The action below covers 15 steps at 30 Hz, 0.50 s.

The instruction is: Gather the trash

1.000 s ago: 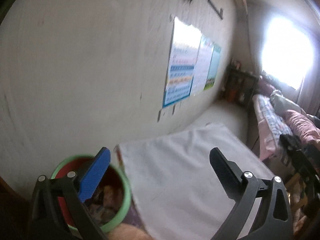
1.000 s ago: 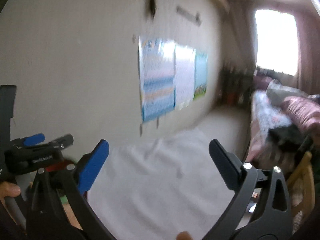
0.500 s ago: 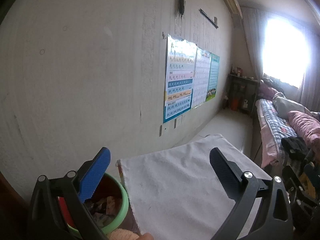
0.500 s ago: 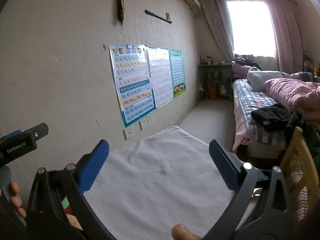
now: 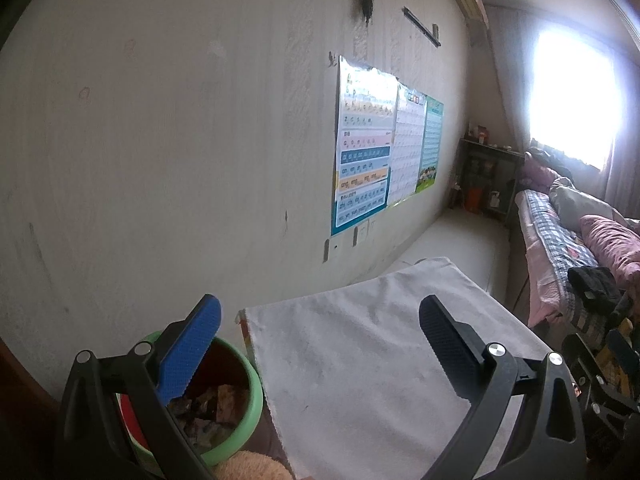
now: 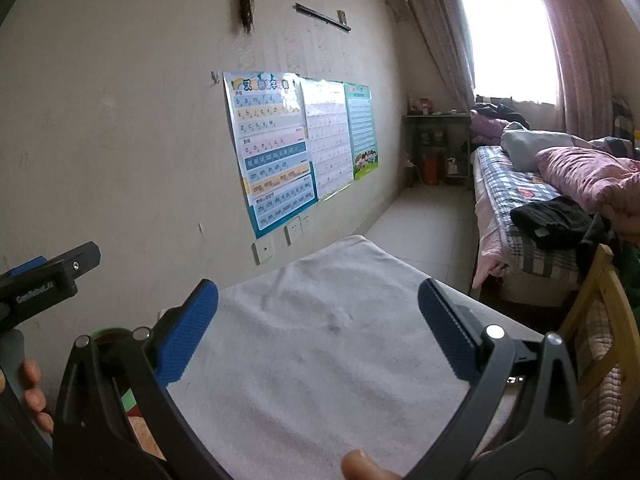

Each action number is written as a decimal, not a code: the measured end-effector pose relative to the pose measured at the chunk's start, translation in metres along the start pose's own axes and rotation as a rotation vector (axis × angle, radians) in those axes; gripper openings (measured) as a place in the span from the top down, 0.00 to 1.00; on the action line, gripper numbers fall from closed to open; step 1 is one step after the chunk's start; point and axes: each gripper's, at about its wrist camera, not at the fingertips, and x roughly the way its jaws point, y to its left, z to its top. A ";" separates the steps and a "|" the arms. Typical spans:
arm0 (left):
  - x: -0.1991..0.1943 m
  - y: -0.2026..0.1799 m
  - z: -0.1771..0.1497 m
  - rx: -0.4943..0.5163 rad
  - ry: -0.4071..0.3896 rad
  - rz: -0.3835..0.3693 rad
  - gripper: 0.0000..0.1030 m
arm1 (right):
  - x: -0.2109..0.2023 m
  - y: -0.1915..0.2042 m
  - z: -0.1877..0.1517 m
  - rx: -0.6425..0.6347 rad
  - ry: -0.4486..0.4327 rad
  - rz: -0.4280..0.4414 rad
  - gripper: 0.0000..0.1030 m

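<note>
The green-rimmed bin [image 5: 240,408], holding what looks like crumpled wrappers and scraps though the view is too dim to be sure, stands on the floor just beside the left end of the table [image 5: 360,360], handy for sweeping trash off the edge. The white cloth covering the table shows no litter in either view, so collecting seems largely done. The left hand-held gripper [image 5: 320,328] hangs above bin and table edge with jaws spread and empty, and the right hand-held gripper [image 6: 318,312] is likewise spread wide over the cloth, gripping nothing.
</note>
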 end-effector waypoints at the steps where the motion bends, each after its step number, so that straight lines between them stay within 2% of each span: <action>1: 0.001 0.000 0.001 -0.001 0.001 0.002 0.08 | 0.000 0.001 0.000 -0.002 0.002 0.003 0.04; 15: 0.006 0.002 -0.002 0.000 0.016 0.008 0.08 | 0.007 0.000 -0.005 0.007 0.050 0.016 0.04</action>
